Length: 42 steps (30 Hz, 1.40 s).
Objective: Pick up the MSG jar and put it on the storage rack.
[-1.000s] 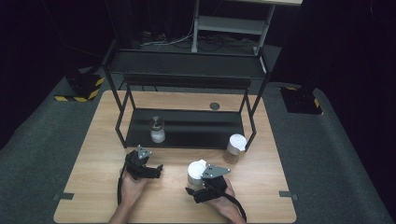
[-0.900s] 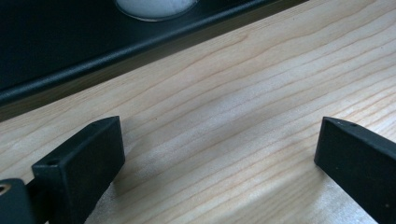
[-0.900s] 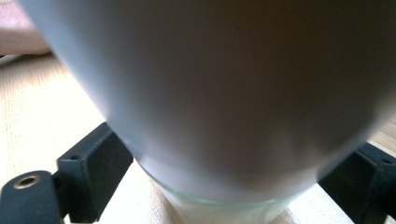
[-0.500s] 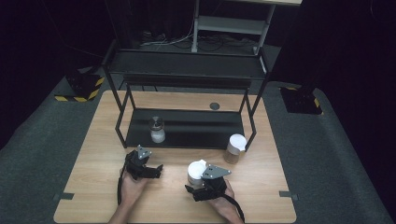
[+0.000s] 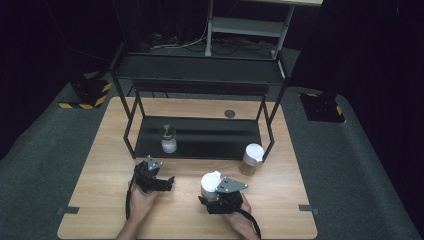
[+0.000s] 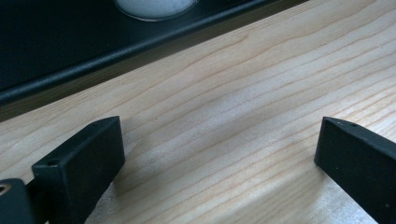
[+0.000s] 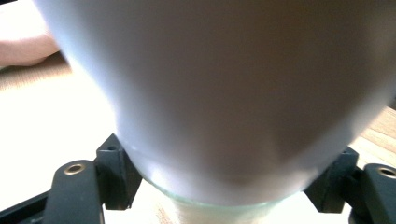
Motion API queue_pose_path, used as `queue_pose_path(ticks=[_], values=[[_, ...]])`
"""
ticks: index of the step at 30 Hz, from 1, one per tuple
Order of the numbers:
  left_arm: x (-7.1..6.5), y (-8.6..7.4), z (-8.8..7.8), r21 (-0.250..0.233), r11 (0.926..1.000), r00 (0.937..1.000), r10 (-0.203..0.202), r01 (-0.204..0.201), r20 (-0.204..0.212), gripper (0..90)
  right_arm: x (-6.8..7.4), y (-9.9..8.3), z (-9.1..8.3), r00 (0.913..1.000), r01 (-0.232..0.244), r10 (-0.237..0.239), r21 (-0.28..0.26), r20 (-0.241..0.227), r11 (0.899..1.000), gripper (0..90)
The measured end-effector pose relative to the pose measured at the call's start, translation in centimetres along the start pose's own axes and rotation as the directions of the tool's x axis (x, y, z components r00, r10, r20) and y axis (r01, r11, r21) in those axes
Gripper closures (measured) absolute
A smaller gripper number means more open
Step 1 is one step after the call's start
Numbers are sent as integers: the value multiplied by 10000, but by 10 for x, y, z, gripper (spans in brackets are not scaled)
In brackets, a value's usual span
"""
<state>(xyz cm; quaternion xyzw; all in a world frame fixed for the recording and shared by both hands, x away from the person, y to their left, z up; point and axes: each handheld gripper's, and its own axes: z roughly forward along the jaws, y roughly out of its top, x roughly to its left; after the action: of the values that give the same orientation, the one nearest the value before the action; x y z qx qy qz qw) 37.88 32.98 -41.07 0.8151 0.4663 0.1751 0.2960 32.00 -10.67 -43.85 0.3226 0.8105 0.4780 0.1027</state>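
Observation:
A glass jar with a white lid stands on the wooden table at the front right. My right gripper reaches it from the near side. In the right gripper view the jar sits between the two jaws. They have just been closing, and their pads press on the glass below the lid. My left gripper rests at the front left. Its jaws stand wide open over bare wood. A second jar with a metal lid stands on the lower shelf, its base ahead of the left jaws.
A black two-level rack takes up the back half of the table. Its front rail runs just ahead of my left gripper. A third jar with a white lid stands by the rack's front right leg. A dark round spot lies behind the rack.

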Motion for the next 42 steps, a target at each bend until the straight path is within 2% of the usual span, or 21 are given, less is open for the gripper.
queue_pose_path(ticks=[19,42], values=[[0,0,0,0,10000,10000,2,-2,2,16,11,-3,-1,9988,227,-220,-155,428,9996,302],[0,0,0,2,10000,10000,2,-2,3,16,12,-1,-2,9985,304,-300,-93,464,9995,305]])
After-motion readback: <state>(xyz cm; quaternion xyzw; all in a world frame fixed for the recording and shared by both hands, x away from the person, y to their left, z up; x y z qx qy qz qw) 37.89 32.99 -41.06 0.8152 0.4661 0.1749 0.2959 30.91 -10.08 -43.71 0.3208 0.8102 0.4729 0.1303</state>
